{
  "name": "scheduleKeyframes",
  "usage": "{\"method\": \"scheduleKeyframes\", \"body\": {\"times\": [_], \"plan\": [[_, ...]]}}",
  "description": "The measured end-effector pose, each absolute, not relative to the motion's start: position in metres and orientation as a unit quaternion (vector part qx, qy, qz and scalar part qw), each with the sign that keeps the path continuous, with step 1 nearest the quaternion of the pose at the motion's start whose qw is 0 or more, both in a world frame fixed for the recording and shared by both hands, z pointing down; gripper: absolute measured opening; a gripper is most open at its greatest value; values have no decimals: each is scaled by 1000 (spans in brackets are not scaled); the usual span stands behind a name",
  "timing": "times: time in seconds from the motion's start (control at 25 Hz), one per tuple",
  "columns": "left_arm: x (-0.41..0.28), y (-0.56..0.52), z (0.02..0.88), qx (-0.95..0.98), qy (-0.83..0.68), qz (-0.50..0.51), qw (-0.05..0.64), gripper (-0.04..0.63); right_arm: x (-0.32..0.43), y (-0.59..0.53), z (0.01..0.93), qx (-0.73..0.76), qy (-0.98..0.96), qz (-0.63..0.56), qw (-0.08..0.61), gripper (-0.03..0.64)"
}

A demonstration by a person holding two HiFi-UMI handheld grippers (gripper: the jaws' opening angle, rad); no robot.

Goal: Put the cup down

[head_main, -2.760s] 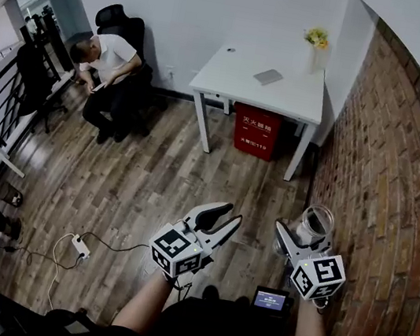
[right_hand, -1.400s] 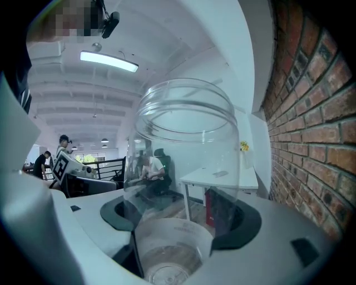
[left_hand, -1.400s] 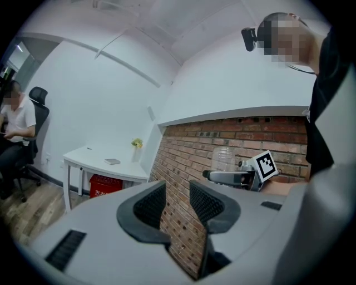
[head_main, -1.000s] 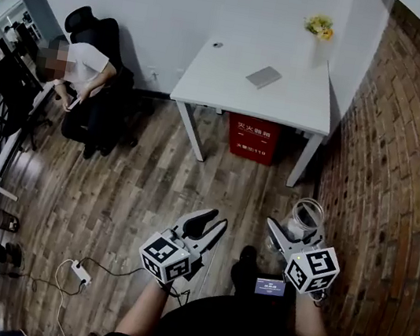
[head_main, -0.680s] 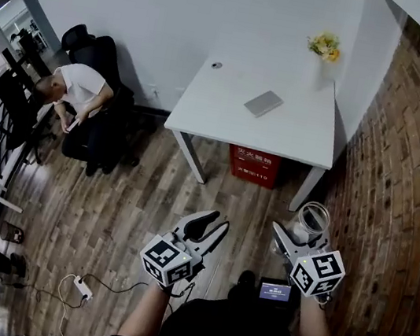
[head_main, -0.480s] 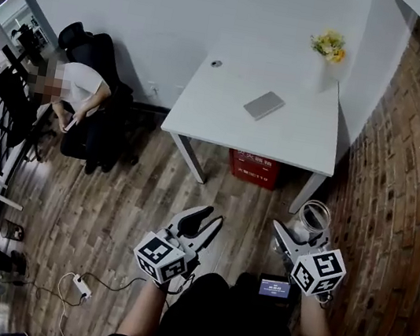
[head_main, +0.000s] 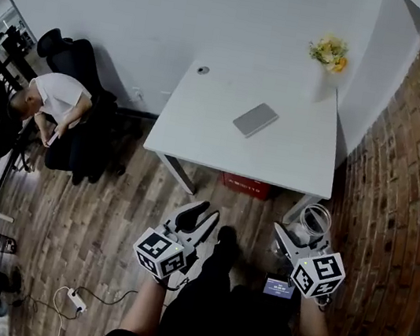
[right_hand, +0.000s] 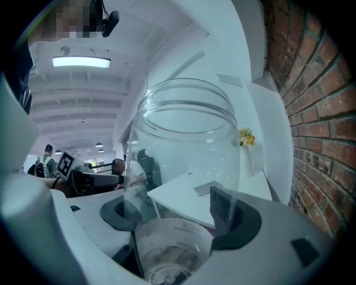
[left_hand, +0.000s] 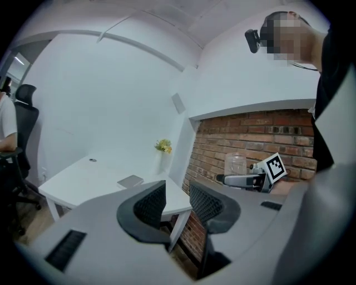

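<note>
The cup [head_main: 315, 220], a clear glass one with nothing in it, stood upright between the 2 jaws of the right claw [head_main: 300, 233], mouth up and long axis vertical. In the right gripper view the pads [right_hand: 225, 214] pressed on opposite sides of its lower wall, so the claw was clamped on the cup at a wide spread, with the base sitting low between the jaws. It was carried in the air over the wooden floor [head_main: 108, 202], close to the brick wall [head_main: 395, 202] on the person's right.

The relation that matters was cup to worktop [head_main: 220, 153]. The white worktop lay ahead of the right claw and slightly to its left, its near right corner just beyond the cup in the head view. As I judge it, the cup needs to travel forward and a little leftward, staying upright, to come over bare surface. A free patch showed along the near edge, short of the flat grey slab [head_main: 255, 120] and well apart from the flowers [head_main: 329, 54] at the far right corner.

The left claw [head_main: 198, 215] hung near the middle of the worktop's near edge, its jaws a short way apart with nothing between them. It was about as near the worktop as the right one, but the cup sat in the right, so the set-down looks like a 1-handed job for that arm.
</note>
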State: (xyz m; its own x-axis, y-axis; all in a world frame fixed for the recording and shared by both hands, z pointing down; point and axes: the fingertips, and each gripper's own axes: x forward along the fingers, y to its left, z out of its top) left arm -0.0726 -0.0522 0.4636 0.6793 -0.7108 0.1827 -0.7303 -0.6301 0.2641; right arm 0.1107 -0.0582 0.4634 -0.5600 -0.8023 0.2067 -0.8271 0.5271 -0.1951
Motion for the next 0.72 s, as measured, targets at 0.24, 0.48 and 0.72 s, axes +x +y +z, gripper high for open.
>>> {"method": "scheduleKeyframes", "body": {"times": [0.24, 0.48, 0.72], "plan": [[-49, -144, 459, 927, -345, 64, 131, 140, 105, -149, 457, 487, -862, 134, 47, 367], [-48, -221, 451, 939, -307, 57, 141, 140, 83, -227, 442, 492, -860, 127, 56, 368], [-55, -276, 455, 943, -291, 56, 153, 140, 73, -285, 444, 502, -852, 133, 59, 368]]}}
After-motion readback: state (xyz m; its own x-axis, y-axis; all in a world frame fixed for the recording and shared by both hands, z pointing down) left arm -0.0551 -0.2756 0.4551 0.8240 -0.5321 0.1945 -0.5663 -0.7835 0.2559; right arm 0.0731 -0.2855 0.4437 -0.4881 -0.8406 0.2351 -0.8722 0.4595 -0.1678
